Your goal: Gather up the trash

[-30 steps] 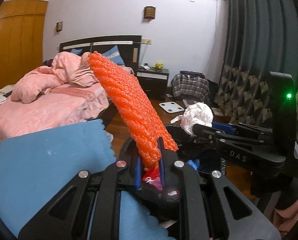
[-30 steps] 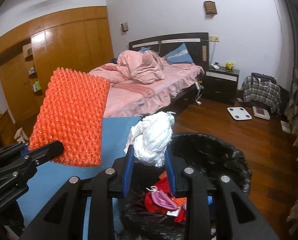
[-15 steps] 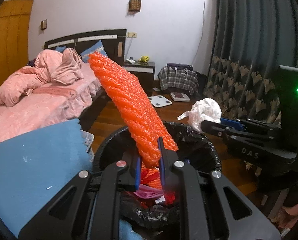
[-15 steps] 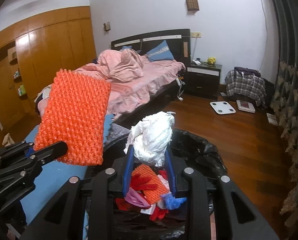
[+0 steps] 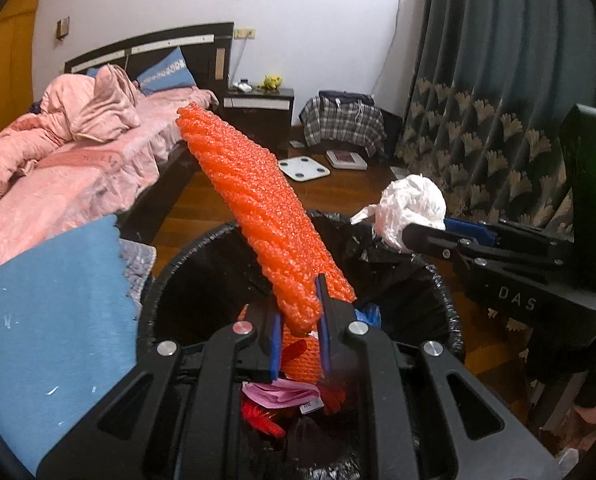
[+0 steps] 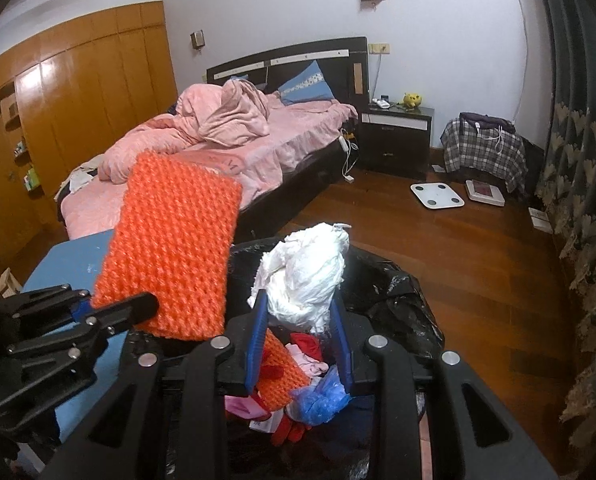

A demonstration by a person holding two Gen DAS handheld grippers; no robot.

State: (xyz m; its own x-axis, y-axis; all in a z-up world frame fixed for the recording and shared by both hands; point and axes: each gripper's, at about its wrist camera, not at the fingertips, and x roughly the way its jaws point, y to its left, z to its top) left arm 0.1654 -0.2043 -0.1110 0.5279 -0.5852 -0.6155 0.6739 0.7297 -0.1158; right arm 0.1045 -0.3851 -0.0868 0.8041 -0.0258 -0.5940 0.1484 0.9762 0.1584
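The left gripper [image 5: 299,320] pinches one short end of an orange foam net sheet [image 5: 258,208] above the black-lined trash bin [image 5: 170,280]; the sheet's long axis rises away from the jaws, tilted up and to the left toward the pink bed [image 5: 58,176]. To its right, the right gripper [image 6: 299,320] is closed on a crumpled white plastic wad [image 6: 305,272] that stands upright over the bin's far rim. Inside the bin lie orange, pink and blue scraps [image 6: 298,384].
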